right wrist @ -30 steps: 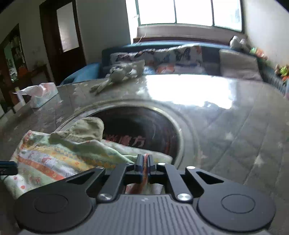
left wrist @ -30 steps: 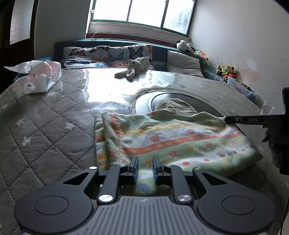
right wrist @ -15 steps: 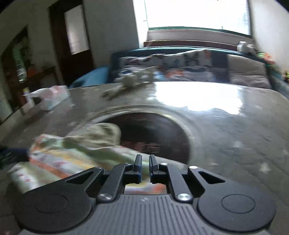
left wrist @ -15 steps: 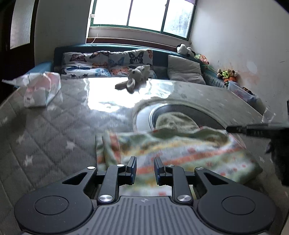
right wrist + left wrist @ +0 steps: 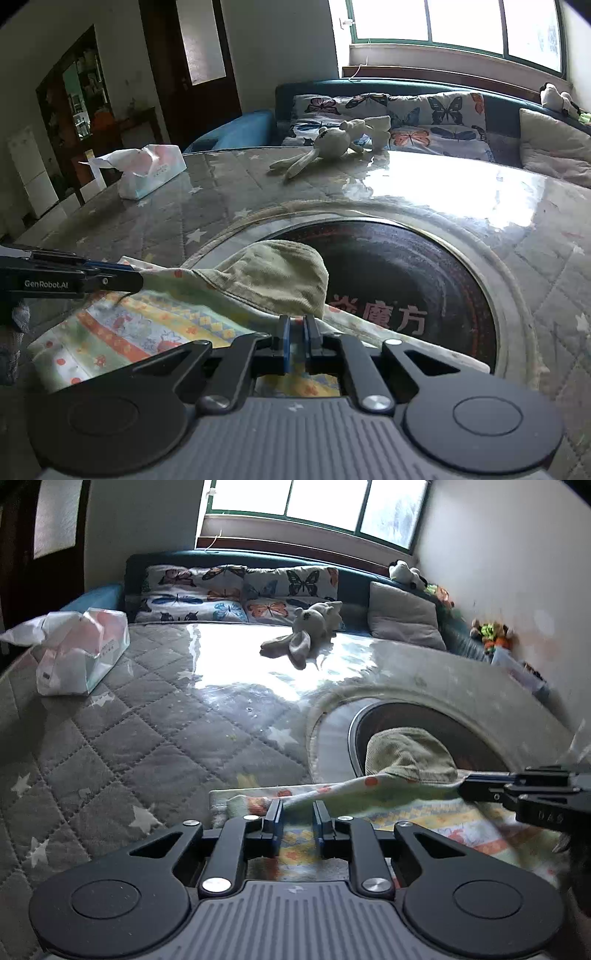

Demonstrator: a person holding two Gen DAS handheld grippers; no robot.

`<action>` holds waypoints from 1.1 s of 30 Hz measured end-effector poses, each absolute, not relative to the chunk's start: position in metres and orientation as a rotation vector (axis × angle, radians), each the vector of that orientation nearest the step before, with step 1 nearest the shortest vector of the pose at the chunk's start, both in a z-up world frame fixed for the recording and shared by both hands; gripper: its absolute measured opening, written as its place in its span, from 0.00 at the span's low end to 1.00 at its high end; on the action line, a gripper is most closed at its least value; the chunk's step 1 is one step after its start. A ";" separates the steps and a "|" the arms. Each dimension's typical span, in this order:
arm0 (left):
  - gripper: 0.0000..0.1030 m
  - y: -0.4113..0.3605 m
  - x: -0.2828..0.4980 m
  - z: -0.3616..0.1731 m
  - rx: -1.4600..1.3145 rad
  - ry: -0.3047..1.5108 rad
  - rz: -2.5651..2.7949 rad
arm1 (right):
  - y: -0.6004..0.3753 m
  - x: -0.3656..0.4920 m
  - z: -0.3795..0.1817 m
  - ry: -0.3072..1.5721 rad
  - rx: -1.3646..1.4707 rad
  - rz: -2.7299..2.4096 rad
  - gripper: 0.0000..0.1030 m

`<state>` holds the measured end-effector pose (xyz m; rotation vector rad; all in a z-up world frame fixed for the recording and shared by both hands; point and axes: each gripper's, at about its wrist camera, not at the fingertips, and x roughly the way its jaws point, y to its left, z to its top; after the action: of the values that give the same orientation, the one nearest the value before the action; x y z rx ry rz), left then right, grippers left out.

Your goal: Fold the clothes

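Garment (image 5: 155, 328) lifted; right gripper (image 5: 296, 334) pinches edge; left gripper (image 5: 297, 818) parted around edge.

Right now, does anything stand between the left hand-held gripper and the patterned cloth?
Nothing visible does. The left hand-held gripper has its jaws open right at the near edge of the patterned cloth, with no object between them.
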<state>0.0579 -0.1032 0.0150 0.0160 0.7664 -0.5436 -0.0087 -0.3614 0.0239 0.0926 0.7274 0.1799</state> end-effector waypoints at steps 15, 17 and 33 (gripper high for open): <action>0.25 -0.115 -0.023 0.034 0.034 0.693 -0.669 | -0.320 -0.070 0.041 0.727 -0.002 0.356 0.13; 0.25 -0.120 -0.032 0.032 0.056 0.688 -0.686 | -0.314 -0.078 0.041 0.720 -0.025 0.367 0.13; 0.27 -0.113 -0.047 0.015 0.051 0.705 -0.677 | -0.330 -0.132 0.035 0.693 -0.031 0.288 0.13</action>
<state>-0.0470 -0.1127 0.0149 0.0514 0.7053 -0.6770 -0.1318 -0.3303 0.0347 -0.0309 0.6933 0.2880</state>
